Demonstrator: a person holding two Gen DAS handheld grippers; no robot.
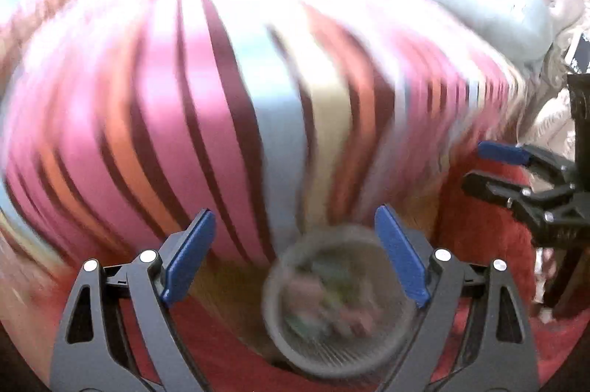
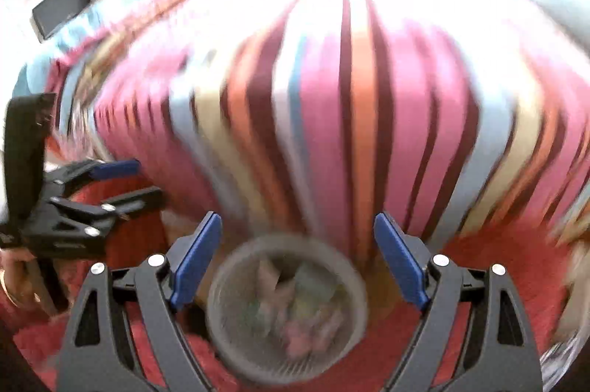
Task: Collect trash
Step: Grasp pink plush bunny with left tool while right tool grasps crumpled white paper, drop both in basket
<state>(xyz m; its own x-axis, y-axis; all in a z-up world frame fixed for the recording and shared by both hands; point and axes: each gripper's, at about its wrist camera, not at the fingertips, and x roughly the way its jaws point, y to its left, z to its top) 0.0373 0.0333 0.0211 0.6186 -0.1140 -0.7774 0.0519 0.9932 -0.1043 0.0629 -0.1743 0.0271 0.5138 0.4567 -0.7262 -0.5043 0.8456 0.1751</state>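
Observation:
A round grey mesh bin [image 1: 271,303] stands on a red carpet below both grippers, with several crumpled wrappers [image 1: 324,303] of pink, green and white inside it. In the right wrist view the same bin [image 2: 217,299] and its wrappers [image 2: 295,311] lie low between the fingers. My left gripper [image 1: 295,255] is open above the bin with nothing between its blue pads. My right gripper [image 2: 298,259] is open too, and empty. Each gripper shows in the other's view: the right gripper [image 1: 483,167] at the right edge, the left gripper [image 2: 147,178] at the left edge. Both views are strongly blurred.
A bed with a striped cover [image 2: 361,119] in pink, orange, brown and pale blue fills the space beyond the bin. The red carpet [image 1: 479,226] runs along its foot. A dark screen [image 2: 61,6] sits on a white wall at the far left. A hand [image 2: 14,277] shows at the left edge.

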